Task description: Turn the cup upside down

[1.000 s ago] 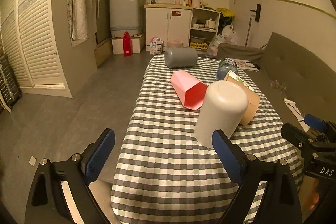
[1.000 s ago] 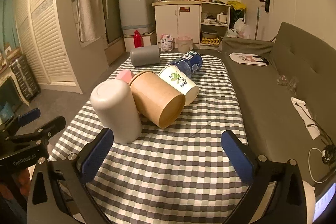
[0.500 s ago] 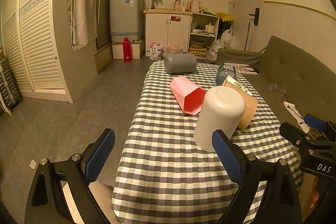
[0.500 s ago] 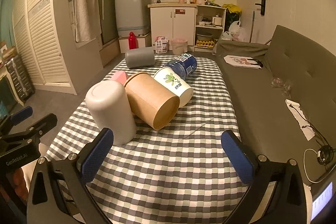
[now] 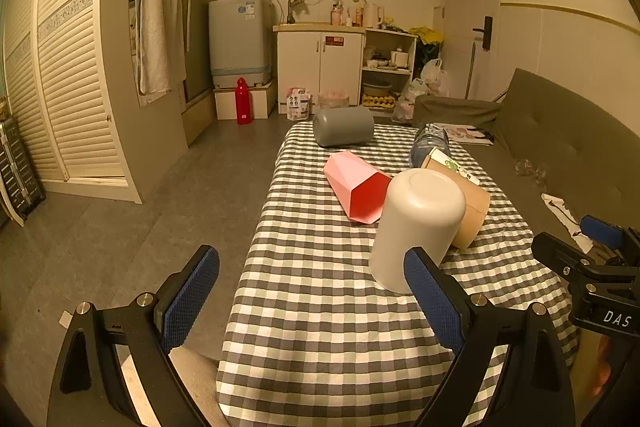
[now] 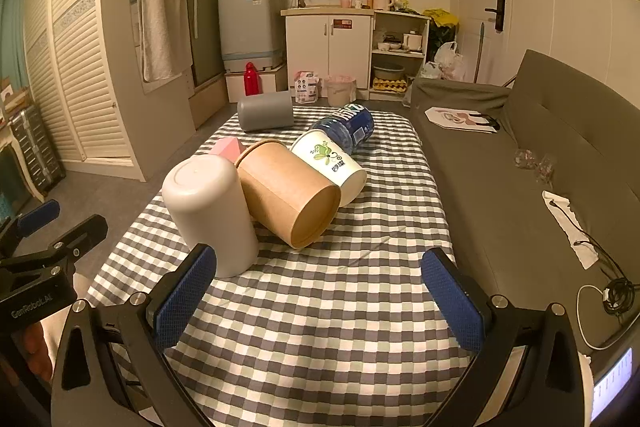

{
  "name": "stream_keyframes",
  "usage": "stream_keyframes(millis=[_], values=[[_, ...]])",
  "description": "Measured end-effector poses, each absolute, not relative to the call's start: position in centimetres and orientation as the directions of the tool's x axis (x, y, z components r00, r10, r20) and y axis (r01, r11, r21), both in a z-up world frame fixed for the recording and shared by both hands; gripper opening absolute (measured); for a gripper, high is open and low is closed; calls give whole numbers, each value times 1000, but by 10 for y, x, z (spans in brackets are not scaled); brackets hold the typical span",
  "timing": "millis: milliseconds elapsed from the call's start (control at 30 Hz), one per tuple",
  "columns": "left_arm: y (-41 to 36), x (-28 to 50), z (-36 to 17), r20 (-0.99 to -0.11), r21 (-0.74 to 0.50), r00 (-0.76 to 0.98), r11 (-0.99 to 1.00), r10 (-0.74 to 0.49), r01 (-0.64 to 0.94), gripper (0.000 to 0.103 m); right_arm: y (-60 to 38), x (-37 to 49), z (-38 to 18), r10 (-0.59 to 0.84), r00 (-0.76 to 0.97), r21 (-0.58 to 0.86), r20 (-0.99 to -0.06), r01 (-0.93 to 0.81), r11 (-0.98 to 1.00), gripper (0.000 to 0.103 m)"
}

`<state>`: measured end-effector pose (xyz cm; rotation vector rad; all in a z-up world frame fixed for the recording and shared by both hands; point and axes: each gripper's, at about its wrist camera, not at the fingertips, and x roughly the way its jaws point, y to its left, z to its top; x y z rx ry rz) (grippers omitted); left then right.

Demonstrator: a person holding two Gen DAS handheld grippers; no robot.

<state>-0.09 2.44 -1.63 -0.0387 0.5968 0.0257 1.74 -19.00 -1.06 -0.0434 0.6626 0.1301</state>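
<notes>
A white cup (image 5: 416, 227) stands upside down on the checked table (image 5: 320, 327), its base up; it also shows in the right wrist view (image 6: 210, 211). A brown paper cup (image 6: 288, 195) lies on its side against it, mouth toward me. A pink cup (image 5: 354, 185), a grey cup (image 5: 343, 126), a white printed cup (image 6: 330, 161) and a blue bottle (image 6: 348, 127) also lie on their sides. My left gripper (image 5: 312, 297) is open and empty, near the table's front left. My right gripper (image 6: 318, 297) is open and empty above the table's front.
A grey sofa (image 6: 520, 163) runs along the table's right side, with a cable (image 6: 612, 295) and papers on it. Open floor (image 5: 120, 227) lies to the left, before louvred doors. A kitchen cabinet (image 5: 320, 67) and a washing machine (image 5: 240, 39) stand at the back.
Both grippers have drawn back and risen a little from the table. The cups have not moved.
</notes>
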Motion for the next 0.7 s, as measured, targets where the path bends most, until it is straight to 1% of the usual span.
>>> stream_keyframes(millis=[700], values=[[22,-2,-15,-546,-17,837,999,29,-46,96,-190,16,-10,97,782,-7,-616,-129,992,103]])
